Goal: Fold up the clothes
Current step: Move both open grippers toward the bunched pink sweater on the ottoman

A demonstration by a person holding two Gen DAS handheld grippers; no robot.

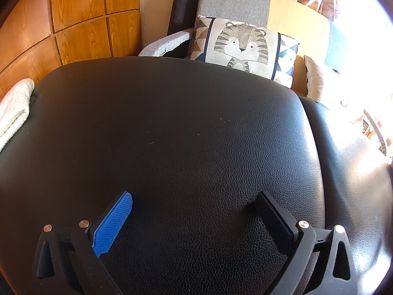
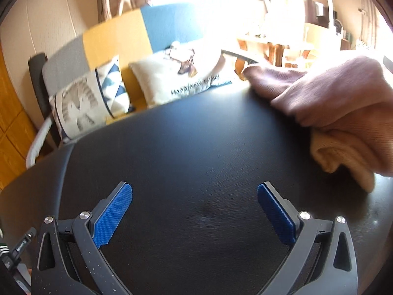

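Clothes (image 2: 326,113) are bunched in a loose heap at about 2 o'clock in the right wrist view, a mauve-brown knit piece on top with a pale yellow bit poking out underneath, all sitting on the black leather surface (image 2: 196,152). Right gripper (image 2: 194,215) has its fingers spread wide with nothing between them, blue ribbed pads (image 2: 113,215) facing inward, and it's well apart from the heap. Left gripper (image 1: 194,221) is also spread wide and empty over bare leather; only its left finger shows a blue pad, the other looks plain black from this angle. Over at 9 o'clock in the left view a folded white towel (image 1: 14,108) sits at the edge of the leather. Up at 12 o'clock there's a tiger-print cushion (image 1: 243,46) on a grey armchair (image 1: 233,2), and wood paneling (image 1: 61,24) fills 10 o'clock. Right view is blurry and blown out near the window.
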